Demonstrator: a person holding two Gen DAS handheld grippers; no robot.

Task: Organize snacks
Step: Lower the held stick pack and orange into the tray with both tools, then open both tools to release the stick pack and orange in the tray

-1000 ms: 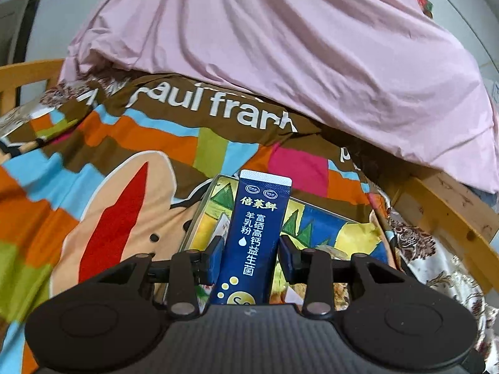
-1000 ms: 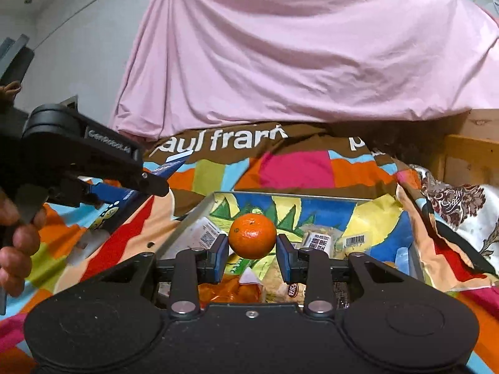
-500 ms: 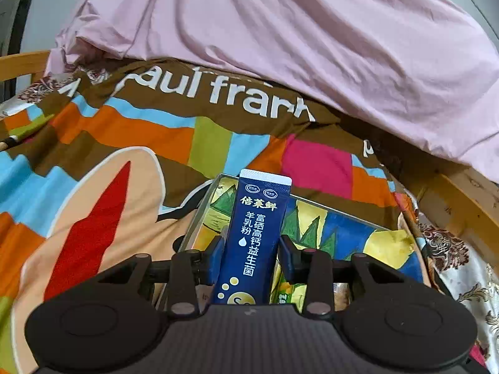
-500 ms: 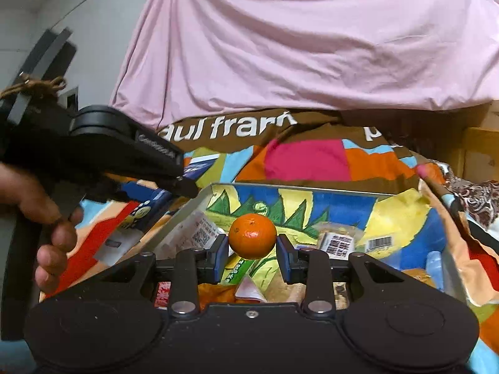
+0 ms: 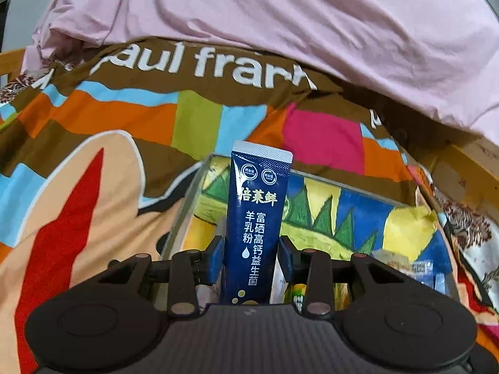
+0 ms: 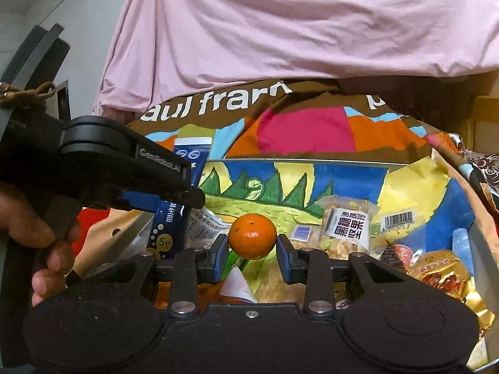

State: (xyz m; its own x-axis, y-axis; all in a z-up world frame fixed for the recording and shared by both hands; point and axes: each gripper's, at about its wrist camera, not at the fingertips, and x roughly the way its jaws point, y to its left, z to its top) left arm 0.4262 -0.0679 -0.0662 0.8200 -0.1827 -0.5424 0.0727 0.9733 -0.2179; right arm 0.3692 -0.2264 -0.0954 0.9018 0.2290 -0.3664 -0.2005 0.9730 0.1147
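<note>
One sachet (image 5: 257, 218), one orange (image 6: 252, 240), one box (image 6: 480, 243). Over the box, the left gripper (image 5: 251, 257) clamped the sachet. The right gripper (image 6: 251, 257) pinched the orange.

The dark blue sachet (image 5: 254, 224) has its bottom end hidden behind the gripper body. In the right wrist view the hand (image 6: 37, 233) is cut by the left edge — and small packets (image 6: 346, 227) in the tray (image 6: 480, 243) lie partly covered, print unreadable.
</note>
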